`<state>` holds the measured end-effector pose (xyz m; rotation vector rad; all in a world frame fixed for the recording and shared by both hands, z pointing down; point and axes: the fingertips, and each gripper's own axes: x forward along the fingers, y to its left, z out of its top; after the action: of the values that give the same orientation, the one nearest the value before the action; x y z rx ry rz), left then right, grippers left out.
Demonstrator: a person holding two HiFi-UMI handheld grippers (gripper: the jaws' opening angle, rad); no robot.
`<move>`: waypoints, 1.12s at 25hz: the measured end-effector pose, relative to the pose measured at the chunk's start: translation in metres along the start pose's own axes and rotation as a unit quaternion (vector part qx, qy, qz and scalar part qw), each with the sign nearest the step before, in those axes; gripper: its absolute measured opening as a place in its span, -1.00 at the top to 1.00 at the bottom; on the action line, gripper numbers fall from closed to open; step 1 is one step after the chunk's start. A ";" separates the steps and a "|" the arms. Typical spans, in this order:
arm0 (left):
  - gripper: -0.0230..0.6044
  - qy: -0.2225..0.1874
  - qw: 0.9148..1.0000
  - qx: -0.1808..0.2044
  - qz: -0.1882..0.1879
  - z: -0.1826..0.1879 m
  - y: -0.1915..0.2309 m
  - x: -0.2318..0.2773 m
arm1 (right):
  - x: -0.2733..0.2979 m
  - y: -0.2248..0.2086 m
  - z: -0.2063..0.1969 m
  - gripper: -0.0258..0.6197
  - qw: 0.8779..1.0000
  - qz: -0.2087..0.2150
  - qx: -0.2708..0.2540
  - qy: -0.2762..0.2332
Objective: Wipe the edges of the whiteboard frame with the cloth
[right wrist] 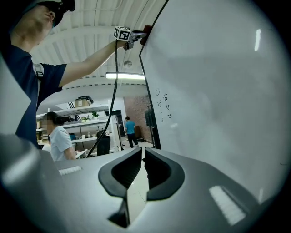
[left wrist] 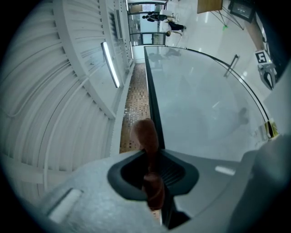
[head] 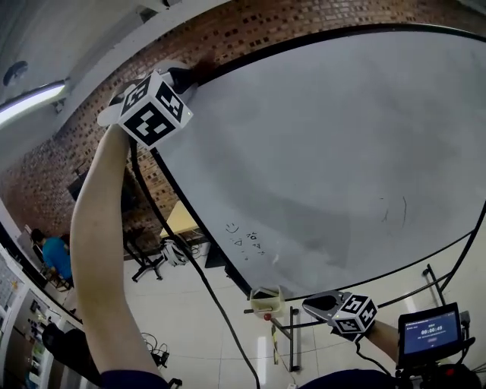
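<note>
Rust-brown cloth (left wrist: 146, 134), bunched into a narrow wad, is pinched between the jaws of the left gripper (left wrist: 153, 170). A rounded lobe sticks out past the tips and appears to rest on the black frame (left wrist: 152, 100) at the upper left corner of the whiteboard (head: 326, 152). The person's left arm is stretched high to get it there, and a brick wall (head: 266, 23) shows behind the board.

Right gripper (right wrist: 142, 159): jaws pressed together, nothing between them. It is held low near the board's bottom edge, well apart from the cloth.

Handling, my judgement:
- Cloth looks soft, light and limp. It folds where it is clamped, and the free lobe droops slightly to one side.
- No risk of damage to it. The concern is slip: dragged along a narrow rail, the fabric could creep out of the jaws or fold back on itself.
- The present hold is mid-wad, with enough sticking out to cushion the contact. That seems the right place, since a hold nearer the end would leave too little grip.
- Frame is stiff and thin, so only light pressure should be needed. The lobe ought to wrap over the edge, not ride on the white face.
- Board stands on a wheeled stand and may rock if pushed hard.
</note>
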<state>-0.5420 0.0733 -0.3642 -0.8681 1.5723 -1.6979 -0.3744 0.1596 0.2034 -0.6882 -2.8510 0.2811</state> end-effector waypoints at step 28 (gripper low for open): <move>0.73 0.023 0.999 -0.014 -0.034 0.166 0.016 0.045 | -0.188 -0.026 -0.028 0.83 0.995 -0.080 0.041 -0.031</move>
<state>-0.4299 -0.0581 -0.3692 -0.9137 1.6174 -1.7584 -0.2145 0.0534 0.2095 -0.4387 -2.9130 0.3968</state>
